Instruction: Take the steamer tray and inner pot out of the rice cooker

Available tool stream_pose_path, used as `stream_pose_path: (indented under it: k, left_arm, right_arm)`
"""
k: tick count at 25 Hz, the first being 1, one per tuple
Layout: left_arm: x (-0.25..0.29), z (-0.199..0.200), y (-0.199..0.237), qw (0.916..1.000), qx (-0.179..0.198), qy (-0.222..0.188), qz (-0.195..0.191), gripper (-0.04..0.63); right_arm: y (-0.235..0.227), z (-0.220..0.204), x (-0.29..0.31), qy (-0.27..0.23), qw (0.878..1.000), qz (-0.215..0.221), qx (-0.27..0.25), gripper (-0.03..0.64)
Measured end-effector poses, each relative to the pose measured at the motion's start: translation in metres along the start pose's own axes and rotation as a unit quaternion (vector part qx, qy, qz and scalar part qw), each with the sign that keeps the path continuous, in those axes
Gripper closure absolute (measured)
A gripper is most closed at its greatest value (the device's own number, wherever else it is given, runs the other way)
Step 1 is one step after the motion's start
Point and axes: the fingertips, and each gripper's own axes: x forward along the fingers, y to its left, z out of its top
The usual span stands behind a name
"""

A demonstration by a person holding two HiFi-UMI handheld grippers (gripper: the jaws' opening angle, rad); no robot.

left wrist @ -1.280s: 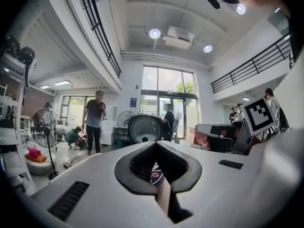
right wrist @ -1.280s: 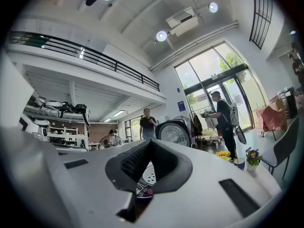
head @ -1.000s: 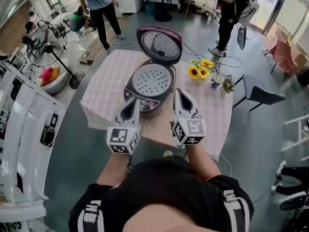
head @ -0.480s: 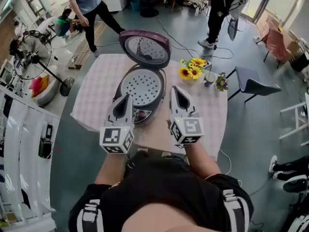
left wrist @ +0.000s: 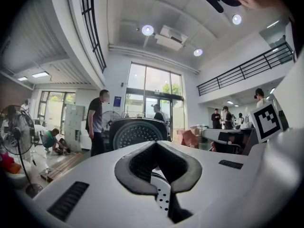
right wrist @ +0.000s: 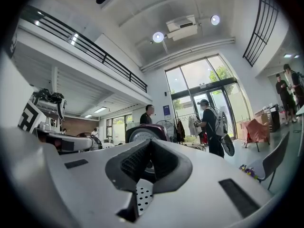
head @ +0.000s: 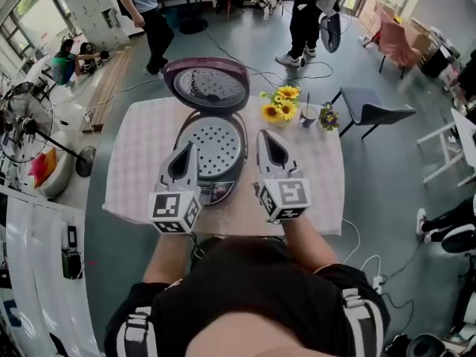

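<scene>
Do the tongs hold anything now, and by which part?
Nothing is held. Left tongs and right tongs are shut and empty; the steamer tray sits in the rice cooker.

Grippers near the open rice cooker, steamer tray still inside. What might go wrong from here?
1. Both the left gripper and right gripper are shut; unless they open, they may push the steamer tray instead of gripping its rim.
2. The sunflowers stand close to the right gripper; a wide swing could tip them.
3. The raised lid stands behind the tray and could get bumped on lifting.
</scene>
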Motion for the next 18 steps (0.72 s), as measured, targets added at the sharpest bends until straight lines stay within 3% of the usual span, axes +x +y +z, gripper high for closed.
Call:
stream_pose_path:
  k: [14,15,16,17,18]
  left_arm:
    - [0.019,-0.012,0.067,0.9995,-0.018,0.005,-0.024,0.592]
    - [0.021,-0.013,0.071,0.9995,-0.017,0.006,-0.024,0.584]
    - [0.023,-0.014,0.076,0.9995,-0.017,0.007,-0.025,0.553]
    - [0.026,-0.015,0.08,0.9993,-0.02,0.009,-0.029,0.474]
    - [0.029,-0.016,0.084,0.9991,-0.025,0.01,-0.034,0.343]
  right_arm:
    - [0.025,-0.004,0.035,-0.021,0.998,-0.054,-0.013,0.62]
    - [0.026,-0.003,0.037,-0.029,0.998,-0.059,-0.015,0.576]
    - [0.027,-0.003,0.041,-0.033,0.998,-0.06,-0.017,0.407]
    - [0.029,-0.004,0.044,-0.033,0.997,-0.06,-0.017,0.346]
    - [0.031,-0.006,0.048,-0.03,0.998,-0.059,-0.017,0.315]
